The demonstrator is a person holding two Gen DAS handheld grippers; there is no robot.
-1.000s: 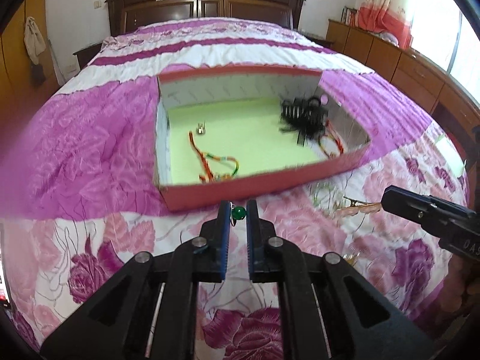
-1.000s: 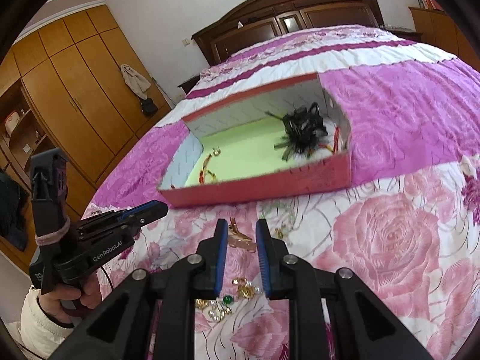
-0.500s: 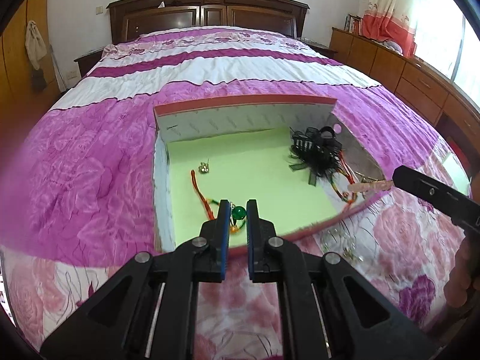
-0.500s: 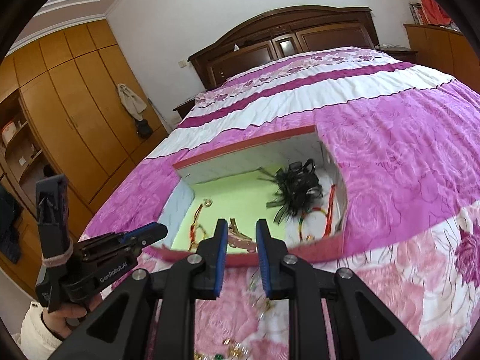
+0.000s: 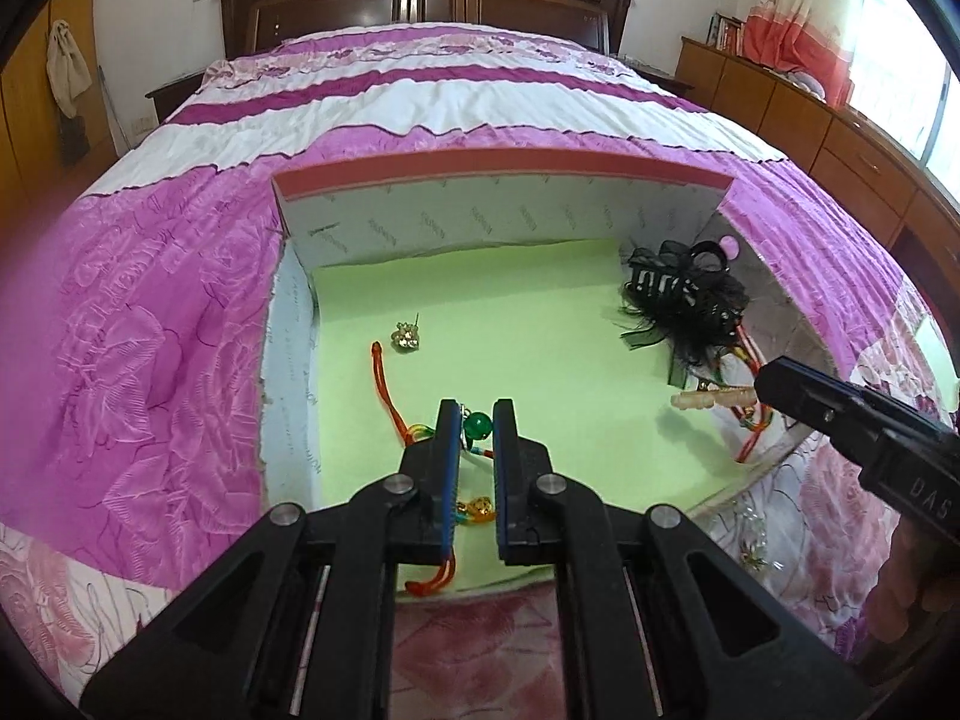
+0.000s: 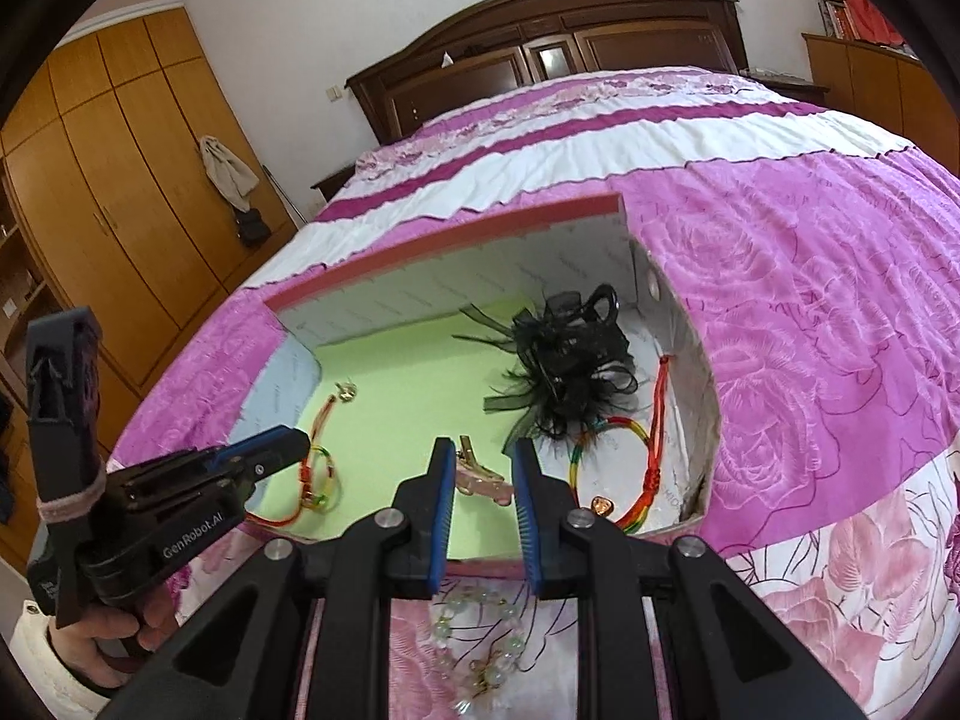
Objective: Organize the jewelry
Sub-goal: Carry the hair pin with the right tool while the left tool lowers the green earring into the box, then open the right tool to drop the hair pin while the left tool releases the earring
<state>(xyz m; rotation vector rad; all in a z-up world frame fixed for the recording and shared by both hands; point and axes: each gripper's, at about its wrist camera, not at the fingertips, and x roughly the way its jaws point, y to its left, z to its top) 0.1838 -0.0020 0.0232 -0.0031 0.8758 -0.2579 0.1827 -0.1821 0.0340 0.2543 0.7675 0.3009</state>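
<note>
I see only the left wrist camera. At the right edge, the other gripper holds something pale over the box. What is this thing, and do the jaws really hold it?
Observer: In the right wrist view it is a pink hair clip. It lies crosswise between the jaws of the right gripper, which are closed on it.
Operator: What lies in the box corner under that gripper? It is hidden for me.
Observer: A rainbow cord bracelet with a small orange-gold heart charm at its near end. It lies beside the black hair claw, inside the box.
</note>
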